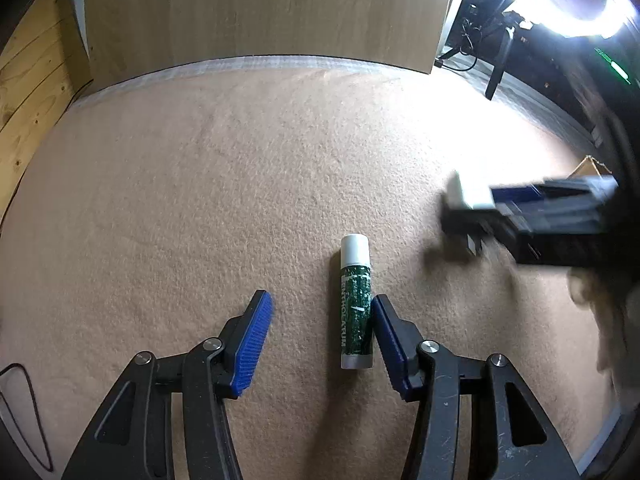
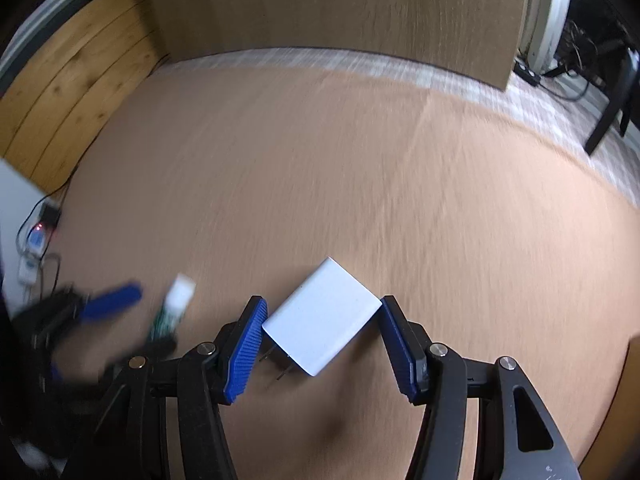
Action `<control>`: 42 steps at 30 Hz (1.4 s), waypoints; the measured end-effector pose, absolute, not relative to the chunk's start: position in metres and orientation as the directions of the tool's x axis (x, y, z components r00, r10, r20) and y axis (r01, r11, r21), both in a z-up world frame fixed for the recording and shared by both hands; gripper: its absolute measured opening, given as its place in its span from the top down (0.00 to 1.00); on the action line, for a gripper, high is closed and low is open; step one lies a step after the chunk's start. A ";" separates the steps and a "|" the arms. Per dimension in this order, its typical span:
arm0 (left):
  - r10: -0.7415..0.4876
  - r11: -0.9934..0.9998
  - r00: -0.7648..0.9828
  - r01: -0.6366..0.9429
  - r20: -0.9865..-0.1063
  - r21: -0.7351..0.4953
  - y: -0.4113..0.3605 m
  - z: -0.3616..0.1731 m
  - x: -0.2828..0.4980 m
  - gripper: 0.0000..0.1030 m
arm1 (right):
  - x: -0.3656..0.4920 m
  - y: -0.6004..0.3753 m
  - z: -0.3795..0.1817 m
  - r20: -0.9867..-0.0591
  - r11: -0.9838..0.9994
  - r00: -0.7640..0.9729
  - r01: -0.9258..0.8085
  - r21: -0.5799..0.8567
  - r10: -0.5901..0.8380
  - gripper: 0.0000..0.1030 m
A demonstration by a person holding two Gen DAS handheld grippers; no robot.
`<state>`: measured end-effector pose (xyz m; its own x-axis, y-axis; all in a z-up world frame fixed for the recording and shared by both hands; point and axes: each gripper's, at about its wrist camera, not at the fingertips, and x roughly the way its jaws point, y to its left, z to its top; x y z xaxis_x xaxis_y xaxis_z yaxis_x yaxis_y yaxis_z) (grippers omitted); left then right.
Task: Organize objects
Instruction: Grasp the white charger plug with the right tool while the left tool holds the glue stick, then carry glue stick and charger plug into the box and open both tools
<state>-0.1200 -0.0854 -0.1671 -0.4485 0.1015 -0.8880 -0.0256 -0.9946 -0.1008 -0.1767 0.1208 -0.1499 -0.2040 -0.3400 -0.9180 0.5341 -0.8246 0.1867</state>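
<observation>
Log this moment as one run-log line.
left gripper: open, lip balm tube between fingers, lying on mat | right gripper: shut on white charger, carried

Bare tan mat point(image 1: 240, 180) ahead, wooden panel point(image 1: 260, 12) blocks its far edge, lip balm tube point(image 1: 356, 300) lying mid-mat

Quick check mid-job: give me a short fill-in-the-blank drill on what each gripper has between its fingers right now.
1. The right gripper is clamped on a white ____, its metal prongs pointing back toward the camera.
2. The lip balm tube lies flat on the tan cloth, and its cap is ____ in colour.
3. Inside the open left gripper, the tube lies next to the ____ finger.

Missing words: charger; white; right
</observation>
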 end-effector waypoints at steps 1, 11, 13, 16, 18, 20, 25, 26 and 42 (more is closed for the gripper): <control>0.100 -0.995 -0.447 -0.028 -0.889 -0.098 -0.084 -0.168 -0.124 0.48 | -0.168 0.129 -0.149 -0.916 -0.820 -0.204 0.540 0.190 -0.346 0.48; 0.083 -0.997 -0.440 -0.039 -0.894 -0.073 -0.068 -0.168 -0.121 0.50 | -0.128 0.149 -0.152 -0.917 -0.767 -0.220 0.629 0.127 -0.332 0.48; 0.092 -0.996 -0.437 -0.034 -0.895 -0.085 -0.069 -0.167 -0.123 0.51 | -0.126 0.158 -0.148 -0.915 -0.789 -0.234 0.601 0.129 -0.328 0.47; 0.096 -0.995 -0.436 -0.027 -0.895 -0.093 -0.071 -0.167 -0.124 0.53 | -0.125 0.172 -0.140 -0.901 -0.837 -0.245 0.511 0.194 -0.358 0.42; 0.098 -0.995 -0.433 -0.027 -0.896 -0.096 -0.075 -0.167 -0.127 0.55 | -0.125 0.180 -0.138 -0.896 -0.870 -0.247 0.430 0.240 -0.369 0.41; 0.105 -0.994 -0.430 -0.026 -0.897 -0.104 -0.080 -0.167 -0.132 0.57 | -0.127 0.182 -0.140 -0.888 -0.881 -0.234 0.368 0.297 -0.397 0.41; 0.098 -0.995 -0.430 -0.031 -0.897 -0.094 -0.079 -0.168 -0.137 0.63 | -0.130 0.177 -0.148 -0.888 -0.900 -0.219 0.265 0.346 -0.405 0.41; 0.098 -0.995 -0.431 -0.032 -0.897 -0.094 -0.080 -0.168 -0.138 0.67 | -0.130 0.177 -0.149 -0.885 -0.898 -0.214 0.259 0.357 -0.413 0.41; 0.149 -0.988 -0.426 -0.034 -0.892 -0.148 -0.088 -0.172 -0.144 0.84 | -0.124 0.147 -0.151 -0.921 -0.885 -0.225 0.418 0.203 -0.317 0.67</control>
